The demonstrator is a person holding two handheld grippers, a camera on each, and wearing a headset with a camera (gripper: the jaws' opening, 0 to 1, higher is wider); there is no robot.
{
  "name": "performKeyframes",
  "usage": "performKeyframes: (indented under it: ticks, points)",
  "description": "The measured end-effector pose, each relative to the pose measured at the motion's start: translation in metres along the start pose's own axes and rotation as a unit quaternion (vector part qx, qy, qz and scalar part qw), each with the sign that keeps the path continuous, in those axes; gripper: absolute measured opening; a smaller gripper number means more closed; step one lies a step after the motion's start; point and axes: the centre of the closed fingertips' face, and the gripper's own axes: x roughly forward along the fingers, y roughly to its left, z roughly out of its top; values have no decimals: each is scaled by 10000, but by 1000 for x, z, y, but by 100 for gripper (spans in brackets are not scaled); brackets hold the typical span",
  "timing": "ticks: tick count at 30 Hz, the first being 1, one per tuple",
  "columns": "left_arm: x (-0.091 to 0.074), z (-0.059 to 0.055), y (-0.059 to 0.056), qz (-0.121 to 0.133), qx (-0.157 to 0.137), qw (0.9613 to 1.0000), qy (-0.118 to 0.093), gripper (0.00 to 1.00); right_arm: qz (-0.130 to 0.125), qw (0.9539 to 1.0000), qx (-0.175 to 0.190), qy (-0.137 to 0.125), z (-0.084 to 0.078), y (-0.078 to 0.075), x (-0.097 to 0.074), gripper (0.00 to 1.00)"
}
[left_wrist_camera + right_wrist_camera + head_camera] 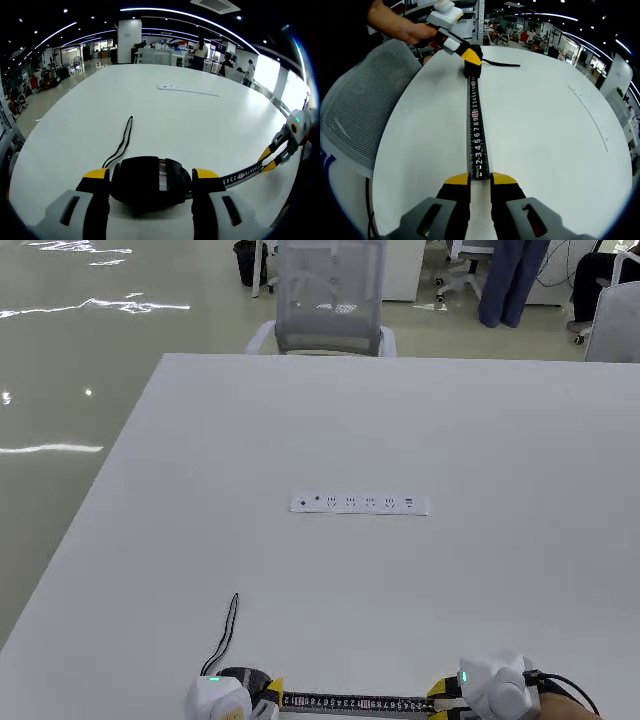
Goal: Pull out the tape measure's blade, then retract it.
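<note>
Head view: the white table (400, 410) is in front of me, with both tools at its near edge. The left gripper (150, 174) sits at 7 o'clock in that view. Its yellow-tipped jaws are set fairly wide and clamp the black tape measure (142, 187) across its body, one pad on each side. The tape measure rests on the tabletop at that near edge. The blade (476, 130) is drawn out and lies flat on the table, running from the tape measure toward 3 o'clock in the head view. Its numbered black face is up. The right gripper (480, 179), at 5 o'clock in the head view, has its jaws drawn narrow and pinches the free end of the blade between its yellow tips. In the right gripper view the blade runs straight toward 12 o'clock to the tape measure, and a hand (415, 32) holds the other tool there. A thin black wrist strap (122, 140) trails from the tape measure across the table toward 12 o'clock, looped and slack. A white power strip (360, 504) lies flat near the table's middle, well apart from the blade. A mesh-backed office chair (330, 290) stands at 12 o'clock beyond the far edge.
</note>
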Motion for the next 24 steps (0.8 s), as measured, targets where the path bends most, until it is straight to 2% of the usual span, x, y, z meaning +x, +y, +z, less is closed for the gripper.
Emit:
performKeyframes:
  ticks: [7,24]
  points:
    - [1,-3,0,56,34,10000,71,67,-31,10000,39,-26,0,1,-1,13]
    - [1,-5,1,264,60,9996,24,64,-75,10000,22,-29,0,1,-1,13]
